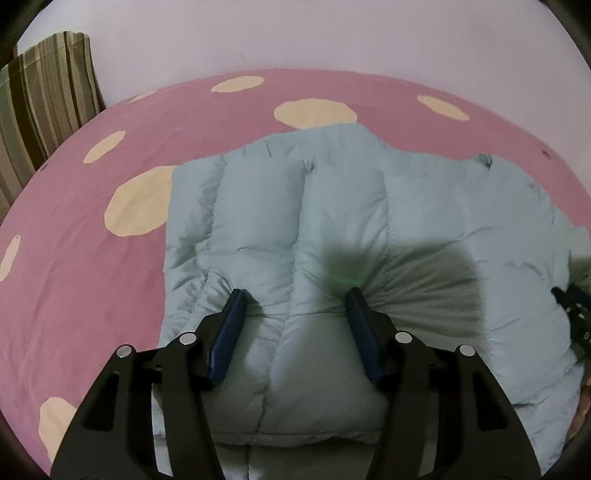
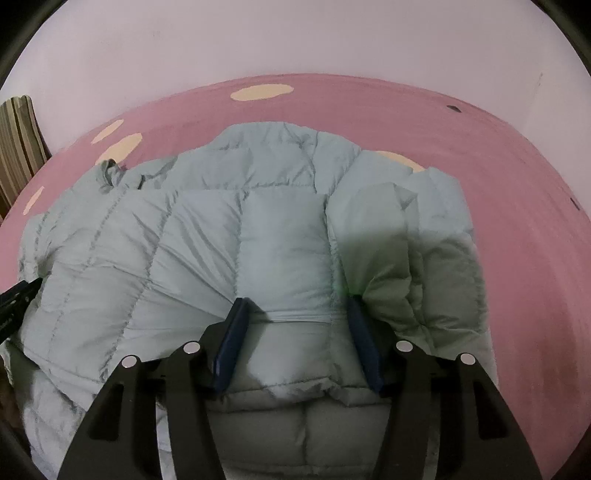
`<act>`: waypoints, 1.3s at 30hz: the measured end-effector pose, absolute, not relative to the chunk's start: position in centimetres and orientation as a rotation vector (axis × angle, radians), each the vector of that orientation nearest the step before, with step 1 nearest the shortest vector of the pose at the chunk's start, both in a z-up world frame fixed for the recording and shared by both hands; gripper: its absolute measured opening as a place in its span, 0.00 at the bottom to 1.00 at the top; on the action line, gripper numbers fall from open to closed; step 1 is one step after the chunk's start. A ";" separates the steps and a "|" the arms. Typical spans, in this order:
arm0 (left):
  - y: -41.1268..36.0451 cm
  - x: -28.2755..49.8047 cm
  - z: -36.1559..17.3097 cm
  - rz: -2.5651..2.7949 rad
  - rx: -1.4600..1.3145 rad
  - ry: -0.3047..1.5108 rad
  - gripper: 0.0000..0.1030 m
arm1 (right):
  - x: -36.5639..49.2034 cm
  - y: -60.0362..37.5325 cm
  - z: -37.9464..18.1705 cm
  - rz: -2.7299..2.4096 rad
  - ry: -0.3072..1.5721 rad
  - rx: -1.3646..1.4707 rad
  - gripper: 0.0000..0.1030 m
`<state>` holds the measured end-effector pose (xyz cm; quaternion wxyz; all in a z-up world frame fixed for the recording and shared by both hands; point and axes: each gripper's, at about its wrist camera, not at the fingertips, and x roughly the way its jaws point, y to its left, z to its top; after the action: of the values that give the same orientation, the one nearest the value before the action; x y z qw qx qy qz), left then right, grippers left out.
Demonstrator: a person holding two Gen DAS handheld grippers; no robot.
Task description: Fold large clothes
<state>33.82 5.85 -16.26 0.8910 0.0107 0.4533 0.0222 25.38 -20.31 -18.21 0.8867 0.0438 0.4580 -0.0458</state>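
Note:
A puffy light blue quilted jacket (image 1: 258,206) lies spread on a pink bed sheet with cream spots (image 1: 92,295). In the left wrist view, my left gripper (image 1: 295,295) points down onto the jacket's near folded edge. A thick padded fold fills the gap between its blue pads, and creases fan out from the fingertips. In the right wrist view, the jacket (image 2: 184,240) shows a sleeve folded in at the right. My right gripper (image 2: 296,302) holds a padded fold the same way. Each gripper shows at the edge of the other view: the right gripper (image 1: 576,314) and the left gripper (image 2: 14,299).
A striped cushion (image 1: 44,103) leans against the pale wall at the far left, and the same striped cushion (image 2: 18,140) appears in the right view. The pink sheet (image 2: 517,184) extends around the jacket on all sides. The wall (image 1: 295,33) runs along the bed's far edge.

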 end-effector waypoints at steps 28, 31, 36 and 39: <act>15.1 5.3 -13.7 -0.041 -0.147 1.036 0.70 | -1.7 -28.4 -15.6 -0.095 1.009 0.309 0.69; 15.4 3.7 -13.9 -0.067 -0.211 1.039 0.69 | -3.5 -27.9 -16.0 -0.082 1.011 0.316 0.69; 14.6 2.2 -13.9 -0.110 -0.239 1.037 0.57 | -5.5 -27.2 -16.1 -0.056 1.006 0.315 0.67; 14.0 1.6 -14.0 -0.133 -0.233 1.034 0.44 | -6.5 -26.9 -16.2 -0.052 0.999 0.307 0.48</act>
<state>1.64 14.02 -13.97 0.8606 -0.1112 0.4929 -0.0636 -6.48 -26.87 -16.16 0.8661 0.1467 0.4771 -0.0248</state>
